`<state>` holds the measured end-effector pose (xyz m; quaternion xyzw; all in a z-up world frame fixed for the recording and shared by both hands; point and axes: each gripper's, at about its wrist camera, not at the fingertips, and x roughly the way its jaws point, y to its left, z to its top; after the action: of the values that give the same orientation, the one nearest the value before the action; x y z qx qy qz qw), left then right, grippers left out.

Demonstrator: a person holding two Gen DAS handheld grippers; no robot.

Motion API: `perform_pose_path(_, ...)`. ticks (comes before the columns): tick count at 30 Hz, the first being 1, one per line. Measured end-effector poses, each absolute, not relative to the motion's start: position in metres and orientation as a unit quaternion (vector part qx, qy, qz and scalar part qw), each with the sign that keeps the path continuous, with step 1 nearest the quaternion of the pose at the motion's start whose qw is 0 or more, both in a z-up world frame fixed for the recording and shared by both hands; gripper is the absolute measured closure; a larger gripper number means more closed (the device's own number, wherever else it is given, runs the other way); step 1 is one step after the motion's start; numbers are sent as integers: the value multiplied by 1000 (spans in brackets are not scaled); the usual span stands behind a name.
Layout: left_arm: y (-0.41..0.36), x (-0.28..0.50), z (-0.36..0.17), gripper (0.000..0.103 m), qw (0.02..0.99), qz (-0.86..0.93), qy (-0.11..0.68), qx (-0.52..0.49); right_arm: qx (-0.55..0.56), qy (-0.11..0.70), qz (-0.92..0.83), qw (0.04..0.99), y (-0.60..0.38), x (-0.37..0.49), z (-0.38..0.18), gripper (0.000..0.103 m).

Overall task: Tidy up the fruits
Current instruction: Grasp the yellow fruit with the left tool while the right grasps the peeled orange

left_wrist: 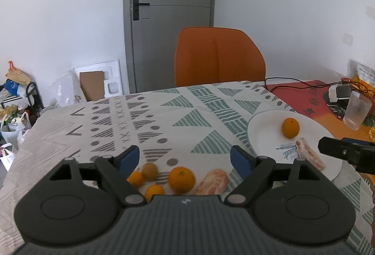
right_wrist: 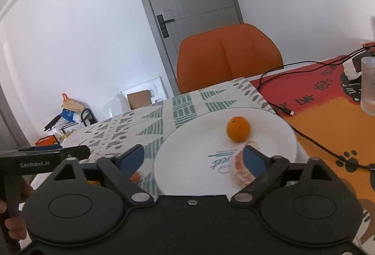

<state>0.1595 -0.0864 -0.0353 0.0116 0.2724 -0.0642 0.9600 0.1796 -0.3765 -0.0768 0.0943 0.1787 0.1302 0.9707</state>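
On the white plate (right_wrist: 187,161) sit a small orange (right_wrist: 238,128) toward its far side and a peeled citrus piece (right_wrist: 242,174) toward its near right rim; in the right wrist view the right finger of the right tongs (right_wrist: 193,160) covers part of that piece. The printed lettering on the plate reads upside down and is half hidden.

The plate lies toward the right side of the bench (left_wrist: 164,114), on the patterned cloth (left_wrist: 192,104). To its left, close to the near edge, a loose group of fruit lies on the cloth: a bigger orange (left_wrist: 181,179), a second peeled piece (left_wrist: 214,181), two small oranges (left_wrist: 136,178) (left_wrist: 153,191) and a blurred brownish fruit (left_wrist: 150,170), perhaps a kiwi. The body of the left tongs (left_wrist: 185,157) cuts off the lower part of this group.

Both tongs are spread wide and hold nothing. The left pair hangs over the fruit group, the right pair over the plate's near half.

Further right, a red and orange mat (right_wrist: 328,100) carries a ribbed glass (right_wrist: 368,86), cut by the picture edge, and a black cable (right_wrist: 302,133). An orange chair (left_wrist: 219,56) stands beyond the far edge.
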Motion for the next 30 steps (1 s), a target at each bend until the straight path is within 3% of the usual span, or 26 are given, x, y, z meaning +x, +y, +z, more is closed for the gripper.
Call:
perform_pose_path(2,-76,153,-35,18,961,-58,271,4,94,177,132,971,-371,176,-76,0)
perform_pose_path(11,-35,127,-30,7,961,-32,273,-22,81,185,156,967,-338,167,-74,0)
perform_pose_path(30,1,113,-52,9,960,-17,272,-56,39,202,208,956,-302,167,-85,0)
